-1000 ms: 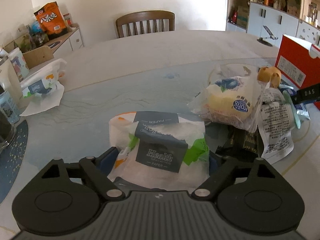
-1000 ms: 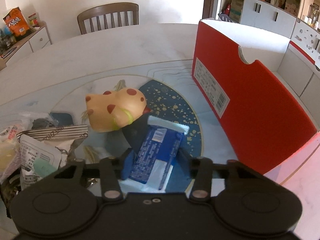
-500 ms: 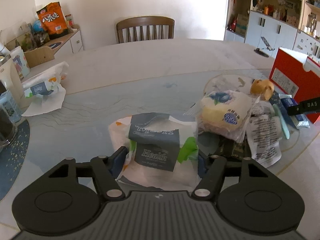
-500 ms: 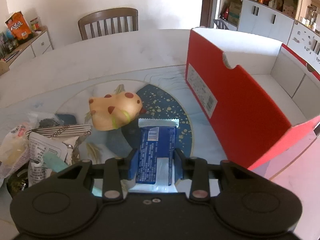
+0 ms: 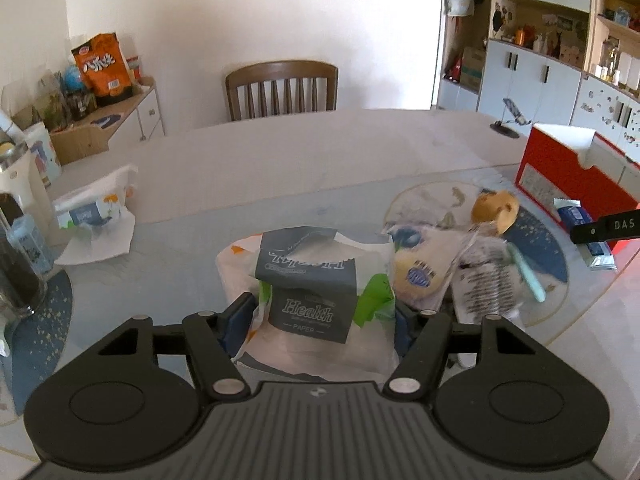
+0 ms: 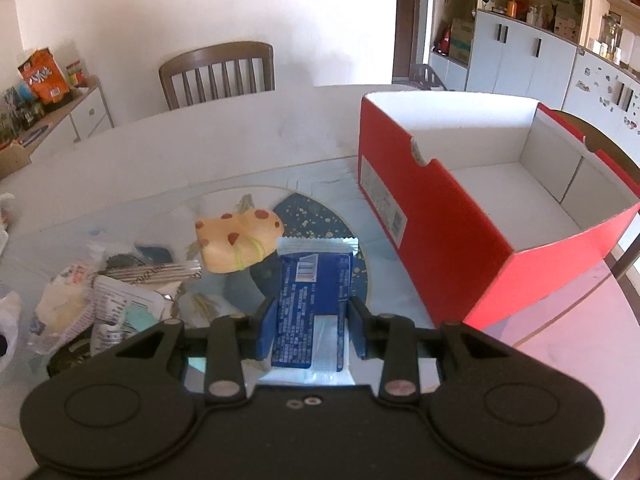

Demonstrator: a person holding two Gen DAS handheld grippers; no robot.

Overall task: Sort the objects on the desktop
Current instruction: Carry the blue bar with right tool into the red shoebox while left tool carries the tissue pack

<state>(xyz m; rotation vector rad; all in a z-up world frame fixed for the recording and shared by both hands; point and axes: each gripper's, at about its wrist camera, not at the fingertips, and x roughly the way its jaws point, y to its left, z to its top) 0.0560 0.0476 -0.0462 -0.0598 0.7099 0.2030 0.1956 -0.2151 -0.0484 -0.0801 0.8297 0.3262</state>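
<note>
My left gripper [image 5: 320, 324] is shut on a white tissue pack [image 5: 316, 300] with a grey "Health" label and holds it above the table. My right gripper [image 6: 312, 328] is shut on a blue snack packet [image 6: 314, 292] and holds it above the table, left of an open red box [image 6: 472, 216] with an empty white inside. The red box also shows in the left wrist view [image 5: 568, 168], far right. A yellow spotted toy [image 6: 240, 240] lies just left of the blue packet. A heap of snack bags [image 6: 100, 296] lies further left.
A second tissue pack [image 5: 96, 208] lies at the table's left. A dark jar [image 5: 16, 256] stands on a blue mat at the left edge. A wooden chair [image 5: 282, 88] stands behind the table. A phone stand [image 5: 510, 120] sits far right.
Both grippers have risen with their loads. The right gripper's view now looks down into the red box. The left gripper has pulled the tissue pack up and back from the heap.
</note>
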